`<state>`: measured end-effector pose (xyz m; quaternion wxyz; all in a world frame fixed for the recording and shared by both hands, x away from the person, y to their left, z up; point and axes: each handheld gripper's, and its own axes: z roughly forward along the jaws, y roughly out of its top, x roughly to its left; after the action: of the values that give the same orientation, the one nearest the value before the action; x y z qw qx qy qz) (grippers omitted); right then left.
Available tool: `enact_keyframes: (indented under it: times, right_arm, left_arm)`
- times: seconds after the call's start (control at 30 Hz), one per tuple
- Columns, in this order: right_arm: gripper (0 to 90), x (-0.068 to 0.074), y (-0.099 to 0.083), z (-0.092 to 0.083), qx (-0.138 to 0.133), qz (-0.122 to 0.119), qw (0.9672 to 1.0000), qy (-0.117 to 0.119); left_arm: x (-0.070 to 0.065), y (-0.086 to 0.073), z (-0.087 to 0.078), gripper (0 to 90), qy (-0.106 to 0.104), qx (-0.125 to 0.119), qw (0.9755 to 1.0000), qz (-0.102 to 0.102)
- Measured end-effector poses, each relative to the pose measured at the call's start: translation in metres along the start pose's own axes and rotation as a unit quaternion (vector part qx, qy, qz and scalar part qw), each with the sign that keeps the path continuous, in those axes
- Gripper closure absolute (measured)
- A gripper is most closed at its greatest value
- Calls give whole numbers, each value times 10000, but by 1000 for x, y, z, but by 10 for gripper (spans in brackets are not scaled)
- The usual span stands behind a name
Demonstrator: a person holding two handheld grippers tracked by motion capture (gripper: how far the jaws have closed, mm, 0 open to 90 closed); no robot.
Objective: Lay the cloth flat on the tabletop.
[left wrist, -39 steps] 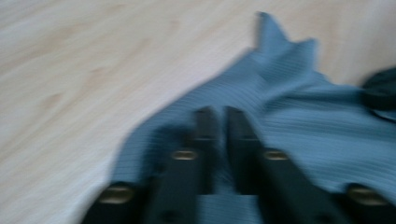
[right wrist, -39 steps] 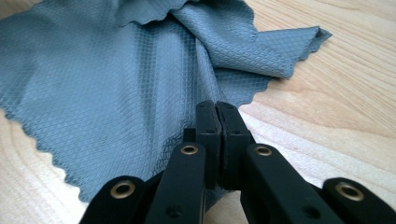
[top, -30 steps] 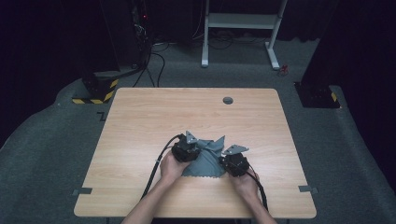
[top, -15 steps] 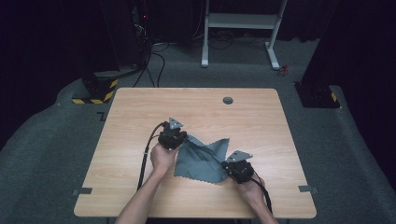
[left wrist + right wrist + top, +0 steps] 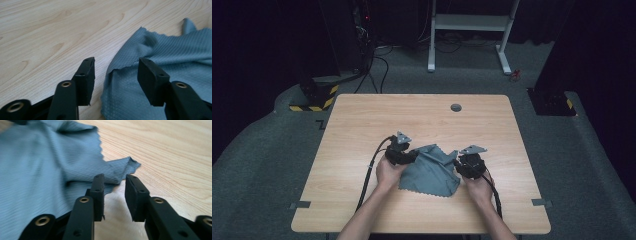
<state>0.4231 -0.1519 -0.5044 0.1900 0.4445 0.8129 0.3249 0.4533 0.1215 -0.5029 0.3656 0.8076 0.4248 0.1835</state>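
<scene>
A grey-blue cloth (image 5: 432,172) lies rumpled on the wooden table (image 5: 357,125) between my two grippers. My left gripper (image 5: 408,156) sits at its left edge. Its jaws have just been opening and stand wide apart (image 5: 116,65). The cloth's edge (image 5: 162,57) lies loose between them, touched by neither pad. My right gripper (image 5: 462,165) is at the cloth's right side. Its jaws have also just been opening, with a narrow gap (image 5: 115,180). A folded corner of the cloth (image 5: 45,165) lies just past the tips, unpinched.
A round grommet hole (image 5: 456,107) is in the table's far side. Black cables trail from both grippers toward the near edge. Tape tabs (image 5: 299,204) mark the table's side edges. A white desk frame (image 5: 472,30) stands on the floor beyond.
Both grippers have let go of the cloth, which had been stretched between them. The right gripper has moved a little farther up the table. The cloth now lies slacker.
</scene>
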Motion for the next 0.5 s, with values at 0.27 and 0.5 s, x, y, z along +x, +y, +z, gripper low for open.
enact_keyframes:
  times: [0.27,0.5]
  right_arm:
    - [645,3,4,18,122,66,9999,18]
    - [687,6,10,21,187,10,9998,52]
  left_arm:
    - [-14,13,15,442,-246,-106,9995,184]
    - [-31,20,39,465,-277,243,9985,398]
